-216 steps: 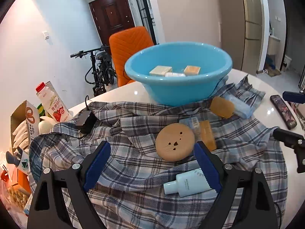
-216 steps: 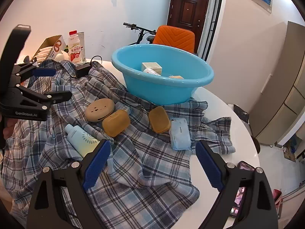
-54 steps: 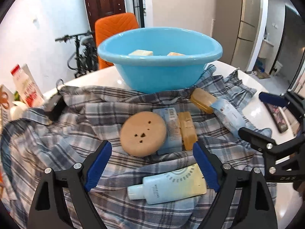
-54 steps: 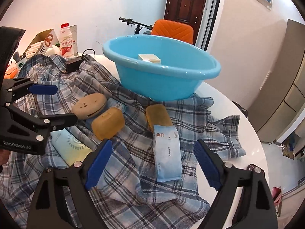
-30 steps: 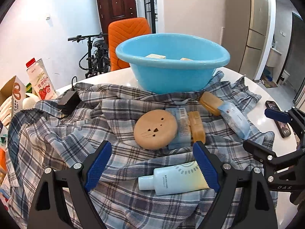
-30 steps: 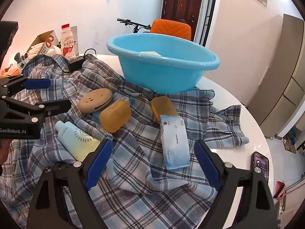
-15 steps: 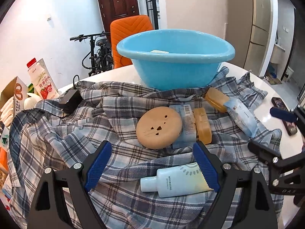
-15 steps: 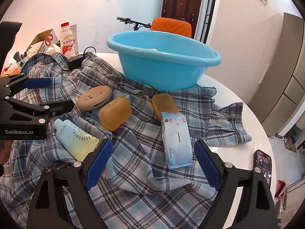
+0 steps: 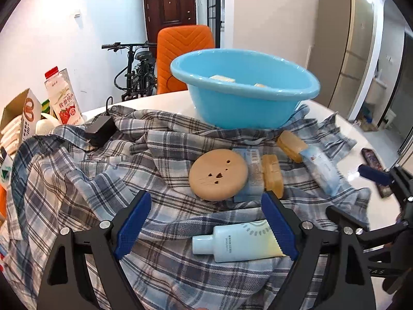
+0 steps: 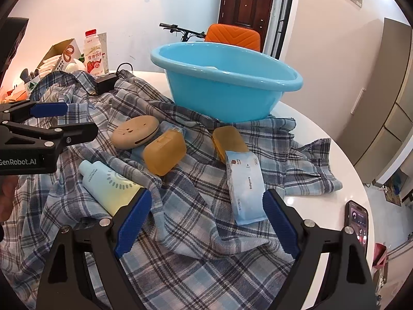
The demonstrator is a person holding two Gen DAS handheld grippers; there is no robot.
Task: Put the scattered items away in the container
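Note:
A blue basin point(image 9: 242, 103) point(image 10: 224, 87) stands at the back of a plaid shirt point(image 9: 103, 170) point(image 10: 196, 206) and holds a few small boxes. On the shirt lie a round tan case point(image 9: 218, 174) point(image 10: 135, 131), two amber soap boxes point(image 10: 165, 152) point(image 10: 228, 139), a blue wipes pack point(image 10: 245, 188) point(image 9: 321, 170) and a pale blue tube point(image 9: 237, 241) point(image 10: 108, 186). My left gripper point(image 9: 204, 224) is open and empty, just short of the tube. My right gripper point(image 10: 205, 222) is open and empty, near the wipes pack.
A phone point(image 10: 357, 222) lies at the table's right edge. A black charger point(image 9: 99, 129), a milk carton point(image 9: 63, 98) and a cardboard box point(image 9: 18, 118) sit at the back left. An orange chair point(image 9: 184, 44) and a bicycle point(image 9: 134, 62) stand behind the table.
Both grippers have shifted slightly over the shirt. The items have not moved. Both grippers stay open.

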